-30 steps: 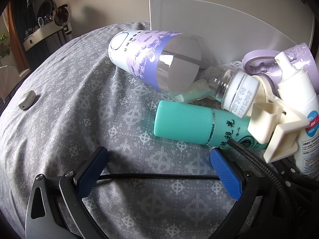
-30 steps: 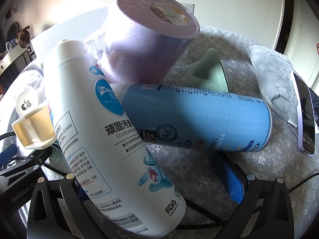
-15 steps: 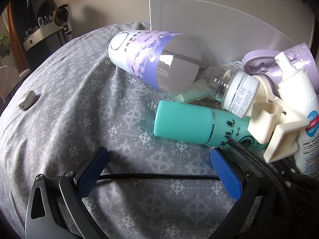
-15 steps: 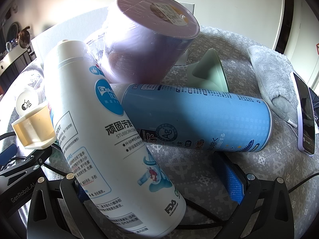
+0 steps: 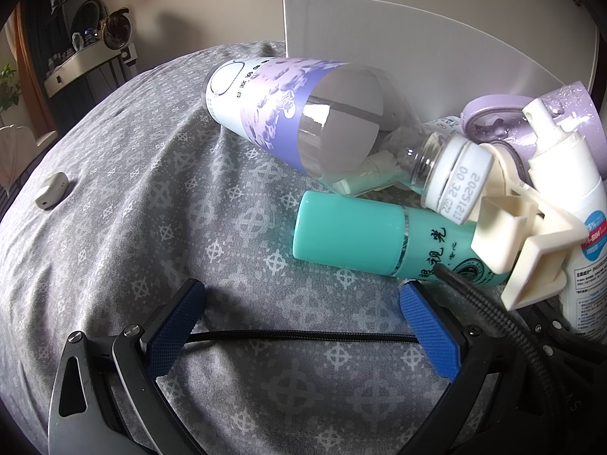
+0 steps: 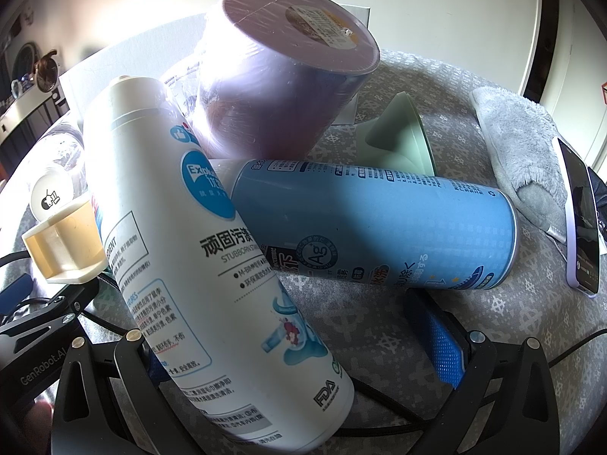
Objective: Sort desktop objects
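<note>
Looking down the left gripper [image 5: 299,303], I had its fingers spread wide and empty; the teal bottle [image 5: 383,239] lay just ahead and right, long axis crosswise. My right gripper [image 6: 296,345] stood open astride the white can [image 6: 197,250].

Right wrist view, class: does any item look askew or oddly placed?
Yes. The white spray bottle leans tilted across the blue can, which lies on its side; the purple tub rests tipped behind them.
</note>
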Available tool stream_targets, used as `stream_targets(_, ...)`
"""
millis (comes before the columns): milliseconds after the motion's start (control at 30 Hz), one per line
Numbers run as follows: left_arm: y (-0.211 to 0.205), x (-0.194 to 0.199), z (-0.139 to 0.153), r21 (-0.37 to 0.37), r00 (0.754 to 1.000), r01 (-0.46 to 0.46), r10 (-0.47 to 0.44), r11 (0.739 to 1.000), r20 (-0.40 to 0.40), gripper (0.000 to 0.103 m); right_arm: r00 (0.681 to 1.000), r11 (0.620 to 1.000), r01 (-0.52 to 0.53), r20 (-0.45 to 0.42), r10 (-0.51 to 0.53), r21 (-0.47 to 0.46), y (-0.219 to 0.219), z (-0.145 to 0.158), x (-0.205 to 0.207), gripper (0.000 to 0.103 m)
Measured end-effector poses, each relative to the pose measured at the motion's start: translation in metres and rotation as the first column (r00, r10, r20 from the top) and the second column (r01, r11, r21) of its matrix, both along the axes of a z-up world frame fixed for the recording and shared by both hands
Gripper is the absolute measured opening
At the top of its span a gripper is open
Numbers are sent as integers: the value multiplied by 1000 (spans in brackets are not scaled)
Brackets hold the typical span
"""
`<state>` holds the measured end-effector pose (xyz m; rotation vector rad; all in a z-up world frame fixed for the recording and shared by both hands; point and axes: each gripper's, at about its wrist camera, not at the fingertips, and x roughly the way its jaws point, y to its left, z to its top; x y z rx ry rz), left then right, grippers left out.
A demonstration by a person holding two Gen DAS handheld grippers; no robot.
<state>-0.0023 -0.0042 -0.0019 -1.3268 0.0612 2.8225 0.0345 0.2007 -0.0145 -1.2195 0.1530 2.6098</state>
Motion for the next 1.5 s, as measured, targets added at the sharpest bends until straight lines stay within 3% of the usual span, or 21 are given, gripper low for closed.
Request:
stream_targets(200, -1, -4, -3, -2, 993, -95, 95, 995, 75, 103, 1000, 1000, 0, 0, 0, -1, 0, 0, 0, 103)
stream_targets(367, -7, 16, 6, -2, 961, -220, 217, 976, 168, 102, 1000, 999, -2, -23, 1, -40, 9, 2, 1, 103)
stream_targets(467, -10, 44, 28, -65, 947, -278, 285, 958, 148, 102, 1000, 1000, -2, -18, 2, -31, 12, 1, -3, 103)
stream_targets(500, -13, 55, 40, -55, 945, -301, 305, 952, 117, 102, 1000, 1000, -2, -15, 2, -24, 12, 1, -4, 103)
stream_targets(600, -30, 68, 82, 87, 930, -360, 365, 929, -42, 101, 1000, 999, -2, -18, 1, -35, 9, -4, 2, 103)
stream_targets(700, -51, 30, 109, 278, 931, -306, 348, 910, -114, 103, 1000, 1000, -1, -12, 1, -18, 9, -5, 0, 103)
stream_targets(767, -50, -4, 114, 349, 935, -307, 350, 886, -66, 103, 1000, 1000, 1, 8, -1, 21, 1, -5, -2, 103)
stream_targets(867, -49, -64, 96, 392, 950, -310, 300, 866, 88, 102, 1000, 1000, 1, 7, -2, 22, 1, -6, -1, 103)
stream_targets(1067, -52, -131, 41, 465, 931, -342, 226, 816, 288, 101, 1000, 1000, 2, 7, -2, 24, 5, -6, -3, 103)
stream_targets(1133, -50, -139, 24, 445, 913, -364, 218, 818, 346, 83, 1000, 1000, 2, 7, -2, 24, 5, -6, -3, 103)
stream_targets(1167, -47, -139, 20, 430, 907, -368, 218, 824, 360, 80, 1000, 1000, 2, 7, -2, 24, 5, -6, -3, 103)
stream_targets(1200, -44, -137, 22, 414, 910, -365, 227, 834, 346, 69, 1000, 1000, 2, 7, -2, 24, 5, -6, -3, 103)
stream_targets(1233, -41, -133, 26, 389, 912, -366, 241, 845, 333, 65, 1000, 1000, 2, 7, -2, 24, 5, -6, -3, 103)
stream_targets(1300, -32, -126, 36, 314, 913, -362, 266, 878, 308, 63, 1000, 1000, 2, 7, -2, 23, 5, -6, -3, 103)
stream_targets(1400, -18, -107, 63, 217, 921, -361, 311, 907, 234, 63, 1000, 1000, 2, 7, -2, 23, 6, -6, -4, 103)
stream_targets(1500, 1, -84, 109, 26, 923, -380, 377, 925, 77, 62, 1000, 1000, 2, 7, -2, 23, 6, -6, -4, 103)
